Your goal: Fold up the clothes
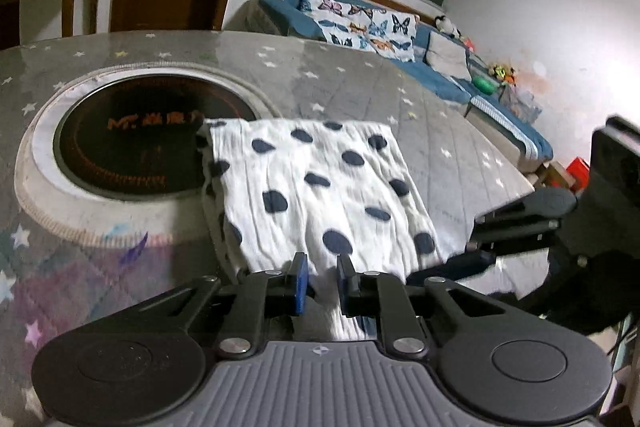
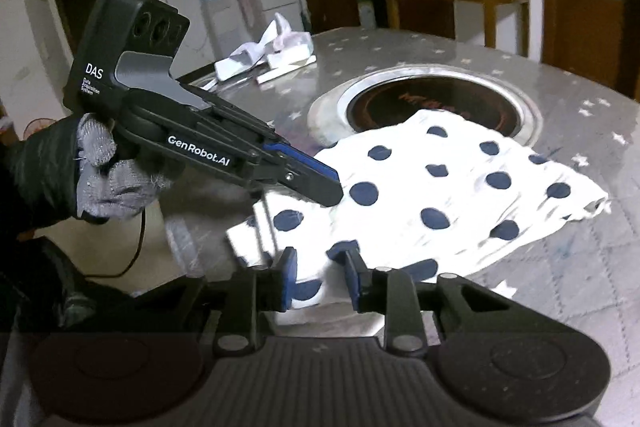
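Grey star-print table (image 1: 360, 75) w/ round dark cooktop inset (image 1: 152, 135); white cloth w/ navy dots (image 1: 320, 187) lies folded flat beside it, far corner overlapping the inset rim. Left gripper (image 1: 322, 281) at cloth's near edge, jaws narrow, a gap showing, fabric between but no firm pinch visible; right gripper (image 2: 320, 277) likewise partly open over near edge, holding nothing. Step, prob.: regrasp for next fold; needs both pads closing on near hem. Table edge close on right; open room beyond cloth.

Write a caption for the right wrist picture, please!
Two grippers, left and right, meet at the near edge of a folded polka-dot cloth on the starry table.
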`<action>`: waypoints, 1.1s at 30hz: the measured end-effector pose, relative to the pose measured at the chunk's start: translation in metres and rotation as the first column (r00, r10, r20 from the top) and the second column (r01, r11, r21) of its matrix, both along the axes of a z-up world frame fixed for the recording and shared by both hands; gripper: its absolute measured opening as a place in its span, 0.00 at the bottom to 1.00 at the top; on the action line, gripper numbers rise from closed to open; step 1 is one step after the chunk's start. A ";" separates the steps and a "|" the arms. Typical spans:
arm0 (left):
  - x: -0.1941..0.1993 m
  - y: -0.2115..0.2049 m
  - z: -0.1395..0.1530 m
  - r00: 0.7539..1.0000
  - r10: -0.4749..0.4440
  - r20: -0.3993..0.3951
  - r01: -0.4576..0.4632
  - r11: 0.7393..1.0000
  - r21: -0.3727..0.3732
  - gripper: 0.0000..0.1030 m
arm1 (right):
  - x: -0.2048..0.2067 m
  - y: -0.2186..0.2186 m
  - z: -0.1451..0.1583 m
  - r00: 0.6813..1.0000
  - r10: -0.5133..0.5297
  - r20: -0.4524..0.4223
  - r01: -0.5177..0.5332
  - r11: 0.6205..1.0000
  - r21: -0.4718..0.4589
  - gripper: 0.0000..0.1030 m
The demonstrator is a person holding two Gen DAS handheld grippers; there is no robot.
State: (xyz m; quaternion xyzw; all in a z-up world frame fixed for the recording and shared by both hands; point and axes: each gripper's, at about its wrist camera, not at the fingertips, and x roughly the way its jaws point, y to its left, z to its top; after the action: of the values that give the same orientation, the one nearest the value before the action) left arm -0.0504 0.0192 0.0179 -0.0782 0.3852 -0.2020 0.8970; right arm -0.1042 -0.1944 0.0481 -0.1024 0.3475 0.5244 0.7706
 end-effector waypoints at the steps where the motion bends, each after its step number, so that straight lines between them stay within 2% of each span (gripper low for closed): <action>1: -0.001 0.001 0.001 1.000 -0.002 0.000 0.002 1.000 0.003 0.17 | 0.001 -0.002 0.002 1.000 0.000 -0.003 0.000 1.000 0.006 0.29; 9: 0.002 -0.006 0.031 0.994 -0.023 0.104 0.026 0.999 -0.036 0.17 | 0.043 -0.014 0.029 0.987 -0.155 0.046 0.152 0.986 0.061 0.33; 15: 0.013 -0.019 0.003 0.998 -0.061 0.008 0.061 0.998 -0.012 0.17 | 0.094 -0.006 0.022 0.944 -0.322 0.070 0.322 0.947 0.016 0.37; 19: 0.005 -0.019 -0.007 0.997 -0.080 -0.020 0.080 0.997 -0.014 0.17 | 0.123 -0.004 -0.005 0.902 -0.431 0.038 0.432 0.901 -0.033 0.37; 22: 0.005 -0.017 -0.010 0.997 -0.077 -0.028 0.076 0.997 -0.033 0.17 | 0.136 -0.003 -0.024 0.883 -0.469 0.027 0.470 0.879 -0.077 0.36; 27: 0.006 -0.012 -0.014 0.996 -0.077 -0.037 0.075 0.995 -0.066 0.18 | 0.134 0.007 -0.014 0.892 -0.443 0.091 0.450 0.889 -0.087 0.36; 33: 0.007 -0.008 -0.016 0.997 -0.064 -0.046 0.058 0.993 -0.107 0.18 | 0.134 0.053 -0.004 0.951 -0.304 0.063 0.308 0.948 -0.080 0.36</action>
State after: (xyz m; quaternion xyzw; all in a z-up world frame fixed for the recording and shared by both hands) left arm -0.0430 0.0112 0.0018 -0.1185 0.3984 -0.2473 0.8753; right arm 0.0299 -0.1419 0.0438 -0.0945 0.3629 0.3798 0.8456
